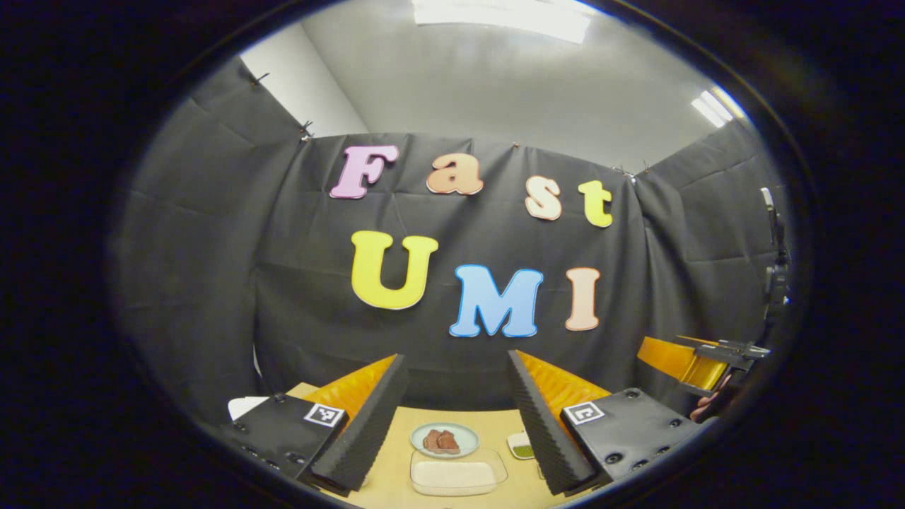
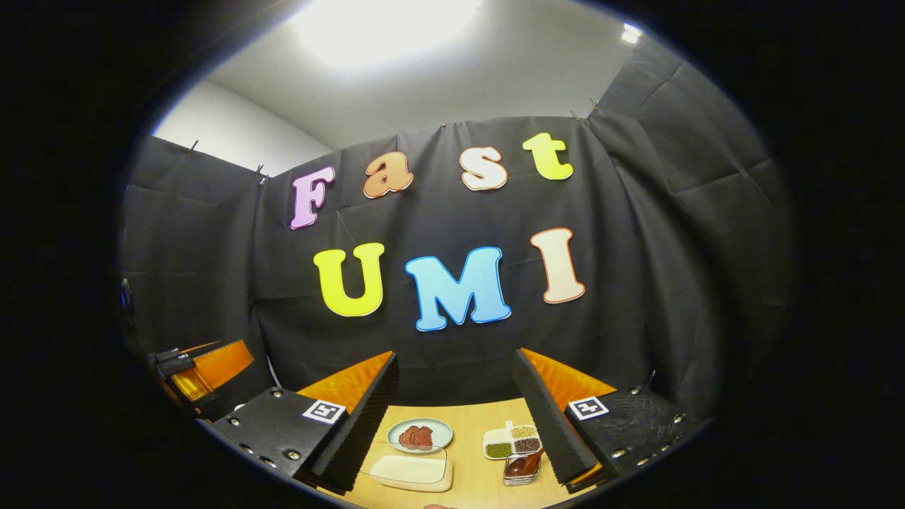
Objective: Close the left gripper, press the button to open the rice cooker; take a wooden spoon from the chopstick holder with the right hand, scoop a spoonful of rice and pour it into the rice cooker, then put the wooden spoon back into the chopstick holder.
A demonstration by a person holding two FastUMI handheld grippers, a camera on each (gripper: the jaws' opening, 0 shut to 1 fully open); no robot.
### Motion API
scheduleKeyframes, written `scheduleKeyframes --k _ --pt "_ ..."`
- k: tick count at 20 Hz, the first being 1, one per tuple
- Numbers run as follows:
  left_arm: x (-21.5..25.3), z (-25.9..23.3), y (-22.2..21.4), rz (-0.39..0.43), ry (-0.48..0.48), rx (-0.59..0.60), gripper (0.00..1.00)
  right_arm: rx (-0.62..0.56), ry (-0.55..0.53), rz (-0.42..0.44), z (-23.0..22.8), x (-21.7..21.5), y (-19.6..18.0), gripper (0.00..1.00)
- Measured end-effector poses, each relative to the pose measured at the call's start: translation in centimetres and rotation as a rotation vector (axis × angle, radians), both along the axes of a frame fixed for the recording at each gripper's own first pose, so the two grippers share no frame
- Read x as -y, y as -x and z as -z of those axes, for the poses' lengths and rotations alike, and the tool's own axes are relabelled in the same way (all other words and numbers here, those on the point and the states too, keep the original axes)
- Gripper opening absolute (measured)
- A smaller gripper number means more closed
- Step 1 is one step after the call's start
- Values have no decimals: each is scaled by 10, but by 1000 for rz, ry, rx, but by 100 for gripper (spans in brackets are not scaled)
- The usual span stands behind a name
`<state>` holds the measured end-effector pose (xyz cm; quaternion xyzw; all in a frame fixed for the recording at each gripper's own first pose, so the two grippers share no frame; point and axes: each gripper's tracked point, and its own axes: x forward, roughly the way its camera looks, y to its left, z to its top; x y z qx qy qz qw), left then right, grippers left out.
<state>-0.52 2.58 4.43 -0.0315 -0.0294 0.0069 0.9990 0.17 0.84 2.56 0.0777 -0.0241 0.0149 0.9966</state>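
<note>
Left gripper view, white rice [image 1: 452, 475] in clear tray

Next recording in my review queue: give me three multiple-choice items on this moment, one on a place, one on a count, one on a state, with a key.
1. Seen from the right gripper, the round plate of brown pieces lies where relative to the clear container of white rice?
A. beyond it
B. inside it
C. nearer than it

2. How many compartments does the divided dish hold?
A. one
B. four
C. eight

3. How does the left gripper stand?
A. shut on a spoon
B. shut on the plate
C. open, holding nothing

Key: 1 A, the plate sits farther up the table; 2 B, four separate fillings show; 3 C, its fingers stand wide apart with the table showing between them.
</note>
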Motion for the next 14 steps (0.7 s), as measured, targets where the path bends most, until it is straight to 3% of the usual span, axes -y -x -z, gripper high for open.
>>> scheduleKeyframes --k 14 --pt "-27 19 -2 27 18 -34 96 -4 56 28 9 -29 6 99"
